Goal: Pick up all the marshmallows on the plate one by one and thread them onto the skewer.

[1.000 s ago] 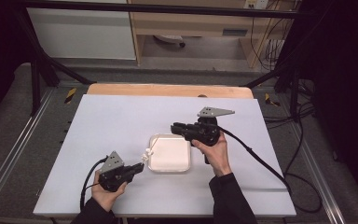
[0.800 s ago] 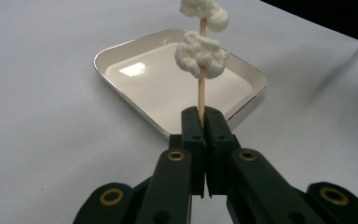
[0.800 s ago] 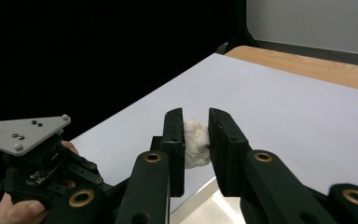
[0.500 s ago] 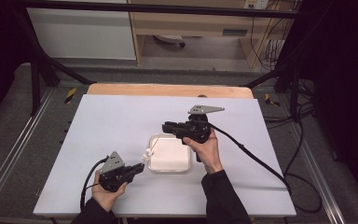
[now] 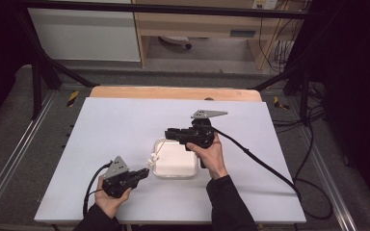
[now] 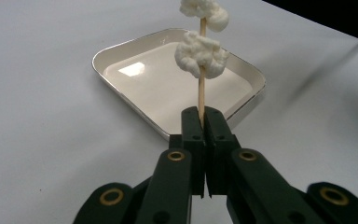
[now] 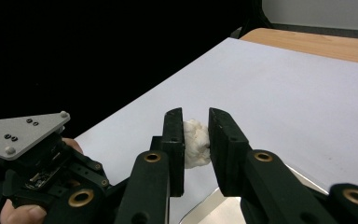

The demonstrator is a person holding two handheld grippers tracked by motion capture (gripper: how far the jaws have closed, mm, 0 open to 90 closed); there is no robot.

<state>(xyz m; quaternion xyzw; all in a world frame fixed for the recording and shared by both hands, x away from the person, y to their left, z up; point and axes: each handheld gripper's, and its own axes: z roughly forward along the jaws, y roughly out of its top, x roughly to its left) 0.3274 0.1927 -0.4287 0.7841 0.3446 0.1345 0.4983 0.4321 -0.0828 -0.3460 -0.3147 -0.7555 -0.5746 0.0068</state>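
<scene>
My left gripper (image 5: 146, 173) (image 6: 203, 112) sits near the table's front left, shut on a thin wooden skewer (image 6: 200, 91). The skewer tilts up over the left edge of a shallow white tray (image 5: 178, 166) (image 6: 158, 79) and carries two white fluffy puffs (image 5: 152, 158) (image 6: 201, 56). The tray holds nothing. My right gripper (image 5: 168, 132) (image 7: 196, 114) hovers over the tray's far left corner, pointing left, with its jaws apart. In the right gripper view a white puff (image 7: 196, 144) shows in the gap between the jaws. I cannot tell if they touch it.
The white tabletop (image 5: 125, 125) has a wooden strip (image 5: 173, 93) along its far edge. Black cables trail from both grippers, the right one (image 5: 260, 163) across the table to the right. In the right gripper view the tray's rim (image 7: 205, 207) lies just below the jaws.
My right gripper has moved left from the tray's far right corner to its far left corner, closer to the skewer. The left gripper and skewer have stayed put.
</scene>
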